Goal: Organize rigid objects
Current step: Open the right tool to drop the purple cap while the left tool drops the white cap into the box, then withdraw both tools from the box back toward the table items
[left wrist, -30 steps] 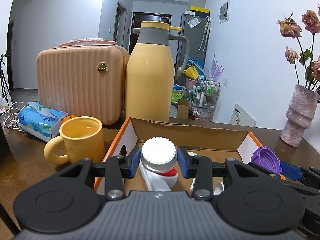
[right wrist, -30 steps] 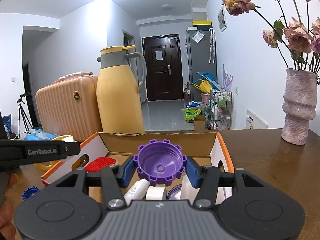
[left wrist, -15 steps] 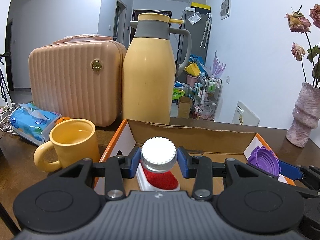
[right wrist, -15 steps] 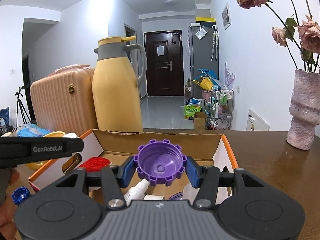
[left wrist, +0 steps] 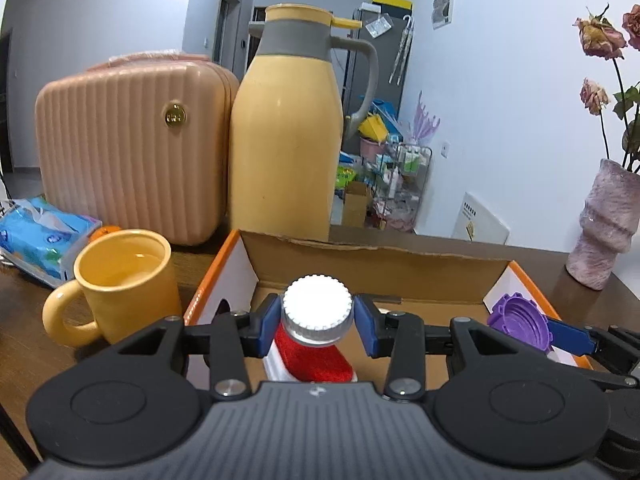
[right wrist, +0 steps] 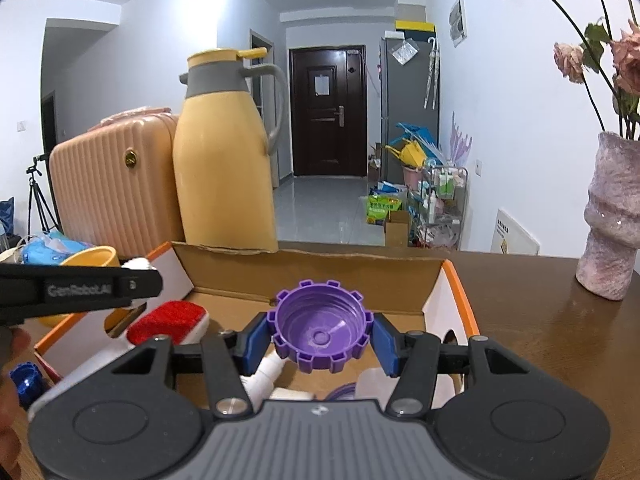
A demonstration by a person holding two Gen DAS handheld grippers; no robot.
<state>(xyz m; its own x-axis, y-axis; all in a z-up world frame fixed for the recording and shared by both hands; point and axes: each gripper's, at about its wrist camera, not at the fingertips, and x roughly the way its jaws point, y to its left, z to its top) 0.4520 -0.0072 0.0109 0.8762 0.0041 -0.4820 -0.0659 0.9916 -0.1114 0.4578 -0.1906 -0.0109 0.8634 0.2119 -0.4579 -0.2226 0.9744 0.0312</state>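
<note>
My left gripper (left wrist: 317,316) is shut on a white ribbed bottle cap (left wrist: 317,312) and holds it over the left part of an open cardboard box (left wrist: 368,264) with orange edges. Below it in the box lies a red and white brush (left wrist: 312,360). My right gripper (right wrist: 320,338) is shut on a purple notched cap (right wrist: 320,334), open side facing me, over the same box (right wrist: 312,276). The purple cap also shows in the left wrist view (left wrist: 520,322). White bottles (right wrist: 268,374) lie in the box under the right gripper.
Behind the box stand a yellow thermos jug (left wrist: 288,136) and a peach ribbed case (left wrist: 124,148). A yellow mug (left wrist: 120,280) and a blue tissue pack (left wrist: 36,236) sit left. A pink vase (right wrist: 612,220) stands right. A blue cap (right wrist: 24,384) lies left of the box.
Both grippers have moved forward and lower over the box, still holding their caps. The jug and case look closer.
</note>
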